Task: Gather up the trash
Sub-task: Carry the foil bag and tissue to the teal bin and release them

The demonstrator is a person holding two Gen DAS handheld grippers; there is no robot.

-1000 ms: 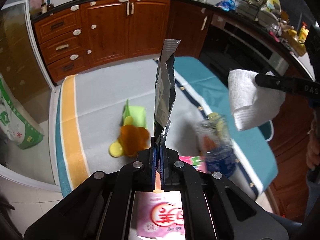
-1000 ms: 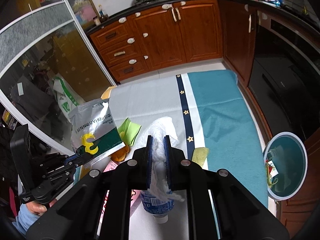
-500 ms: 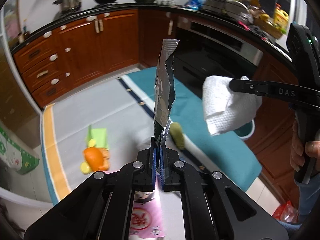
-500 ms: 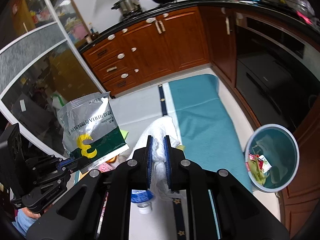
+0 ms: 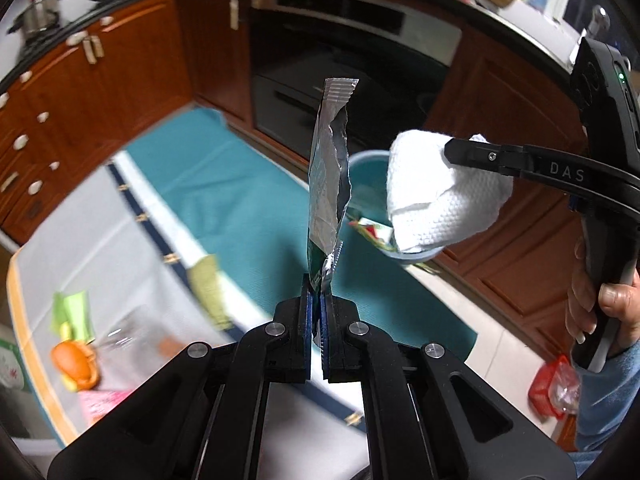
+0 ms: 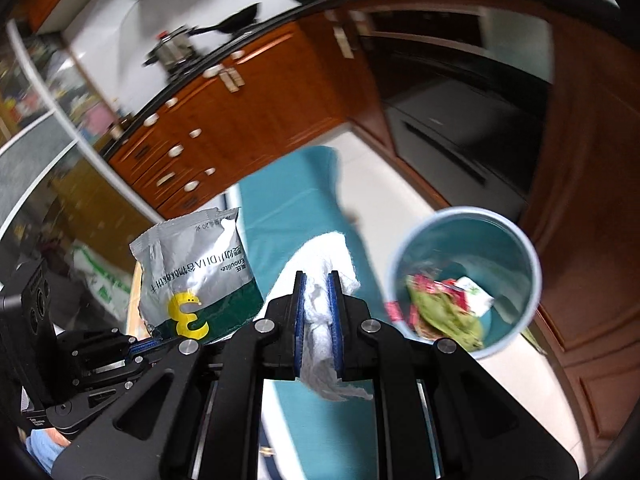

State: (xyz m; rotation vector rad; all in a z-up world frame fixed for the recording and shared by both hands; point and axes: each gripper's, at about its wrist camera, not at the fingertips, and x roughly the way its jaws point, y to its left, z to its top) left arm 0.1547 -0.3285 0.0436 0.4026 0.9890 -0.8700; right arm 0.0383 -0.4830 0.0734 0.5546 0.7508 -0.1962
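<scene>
My left gripper (image 5: 315,285) is shut on the bottom edge of a silver and green foil packet (image 5: 328,184), which stands upright edge-on; in the right wrist view the same foil packet (image 6: 196,276) shows its printed face at the left. My right gripper (image 6: 318,280) is shut on a crumpled white paper towel (image 6: 320,320); that paper towel (image 5: 436,196) hangs at the right in the left wrist view. A round blue trash bin (image 6: 516,248) with wrappers inside stands on the floor to the right of the towel. The bin (image 5: 362,160) is partly hidden behind the packet and towel.
On the floor mat (image 5: 240,208) lie a yellow-green scrap (image 5: 206,284), an orange piece (image 5: 76,362), a green wrapper (image 5: 74,312) and a clear bottle (image 5: 128,334). Brown cabinets (image 5: 120,80) and an oven (image 5: 340,60) line the room. A red bag (image 5: 554,388) sits bottom right.
Both grippers have swept sideways across the mat toward the blue bin, each still holding its item. The bin has come much closer and larger in both views; the floor litter slid left.
</scene>
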